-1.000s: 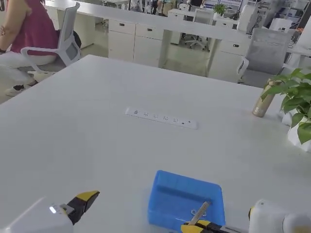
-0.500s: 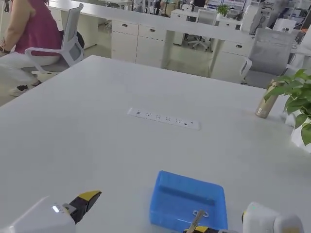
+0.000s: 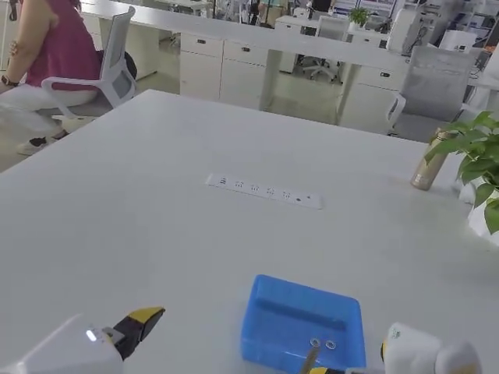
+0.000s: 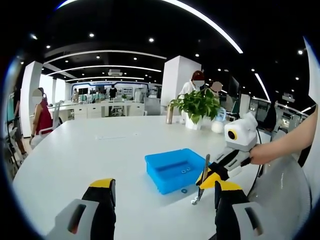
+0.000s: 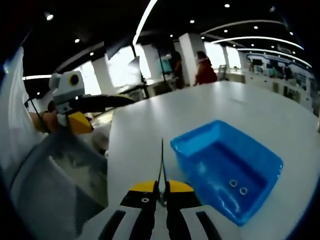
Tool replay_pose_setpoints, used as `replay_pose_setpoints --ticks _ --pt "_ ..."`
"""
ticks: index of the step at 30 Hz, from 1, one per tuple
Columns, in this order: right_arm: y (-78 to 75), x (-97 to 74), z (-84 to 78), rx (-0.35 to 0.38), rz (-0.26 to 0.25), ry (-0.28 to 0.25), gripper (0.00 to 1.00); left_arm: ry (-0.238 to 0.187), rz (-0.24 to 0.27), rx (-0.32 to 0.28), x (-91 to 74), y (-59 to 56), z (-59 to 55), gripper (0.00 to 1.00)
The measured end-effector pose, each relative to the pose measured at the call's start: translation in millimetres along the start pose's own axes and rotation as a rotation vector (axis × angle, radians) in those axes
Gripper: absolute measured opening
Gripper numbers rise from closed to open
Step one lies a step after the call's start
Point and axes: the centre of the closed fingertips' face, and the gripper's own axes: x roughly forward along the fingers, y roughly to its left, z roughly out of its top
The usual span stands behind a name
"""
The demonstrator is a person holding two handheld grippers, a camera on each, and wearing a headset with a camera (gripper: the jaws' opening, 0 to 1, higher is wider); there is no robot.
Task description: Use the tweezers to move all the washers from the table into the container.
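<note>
The blue container (image 3: pixel 301 315) (image 5: pixel 227 167) (image 4: pixel 174 169) sits on the white table near me, with two small metal washers (image 3: pixel 322 344) (image 5: pixel 238 187) lying on its floor. My right gripper (image 5: pixel 161 187) is shut on thin metal tweezers (image 5: pixel 161 159) (image 4: pixel 202 181), whose tips point just left of the container's near corner. One more small washer (image 4: pixel 184 190) rests on the table by the container's near wall, close to the tweezers' tip. My left gripper (image 4: pixel 162 195) stands open and empty, well left of the container; its yellow jaw tip (image 3: pixel 143 319) pokes in at the bottom.
A white power strip (image 3: pixel 263 191) lies mid-table. A brass-coloured bottle (image 3: pixel 428 169) and a potted plant (image 3: pixel 477 156) stand at the right edge. A person (image 3: pixel 47 47) sits in a chair at the far left. Office desks fill the background.
The tweezers have drawn back toward me, out from over the container. Two washers now lie free on its floor. The left gripper has stayed put.
</note>
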Motion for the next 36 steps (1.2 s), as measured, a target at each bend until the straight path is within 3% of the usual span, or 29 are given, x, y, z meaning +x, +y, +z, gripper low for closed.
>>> replay_pose_setpoints --ticks 9,18,25,29,32,36 --pt "0.8 0.4 -8.8 -0.034 0.02 0.014 0.03 0.006 -0.004 0.004 0.4 -0.8 -0.8 0.82" --pt "17.0 1.7 -15.0 -0.209 0.026 0.067 0.03 0.007 -0.009 0.008 0.8 -1.5 -0.7 0.82" --pt "22.3 0.0 -16.9 -0.249 0.003 0.062 0.03 -0.002 0.001 0.008 -0.2 0.3 0.9 0.82" --pt "18.9 -2.2 -14.6 -0.213 -0.059 0.018 0.03 -0.013 0.013 0.007 -1.4 2.7 2.6 0.82" --pt "12.6 -4.5 -12.4 -0.114 -0.103 -0.015 0.02 -0.016 0.02 0.003 -2.0 4.1 2.9 0.82" --pt "5.8 -6.8 -13.3 -0.044 -0.11 -0.039 0.01 -0.018 0.02 0.003 -2.0 4.1 3.2 0.82"
